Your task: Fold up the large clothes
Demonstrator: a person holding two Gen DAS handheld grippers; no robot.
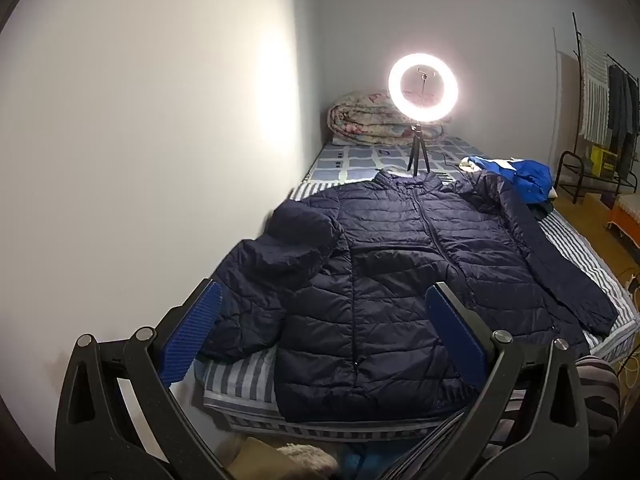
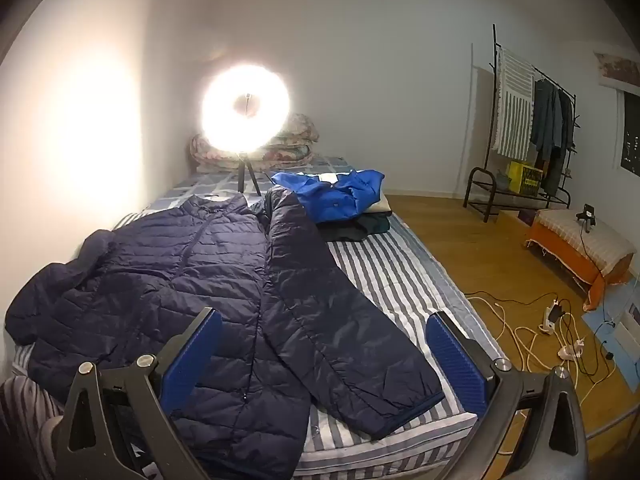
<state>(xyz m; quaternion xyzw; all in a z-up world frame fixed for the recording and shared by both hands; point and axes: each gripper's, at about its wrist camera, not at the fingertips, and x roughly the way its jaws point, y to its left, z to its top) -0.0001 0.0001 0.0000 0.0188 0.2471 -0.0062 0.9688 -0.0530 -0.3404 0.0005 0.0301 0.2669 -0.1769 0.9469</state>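
A navy quilted puffer jacket [image 1: 400, 264] lies front up and zipped on the striped bed [image 1: 236, 380], collar toward the far end. Its left sleeve [image 1: 264, 280] is bunched against the wall; its right sleeve [image 2: 340, 320] lies straight along the body toward the near bed edge. The jacket also shows in the right wrist view [image 2: 192, 280]. My left gripper [image 1: 320, 320] is open and empty, held above the jacket's hem. My right gripper [image 2: 324, 340] is open and empty, above the right sleeve's cuff.
A lit ring light on a tripod [image 1: 422, 88] stands on the bed beyond the collar. A blue jacket [image 2: 336, 192] lies on folded clothes at the far right of the bed. A rolled quilt [image 1: 368, 124] lies at the head. Cables [image 2: 540, 332] and a clothes rack [image 2: 528, 128] are on the floor at right.
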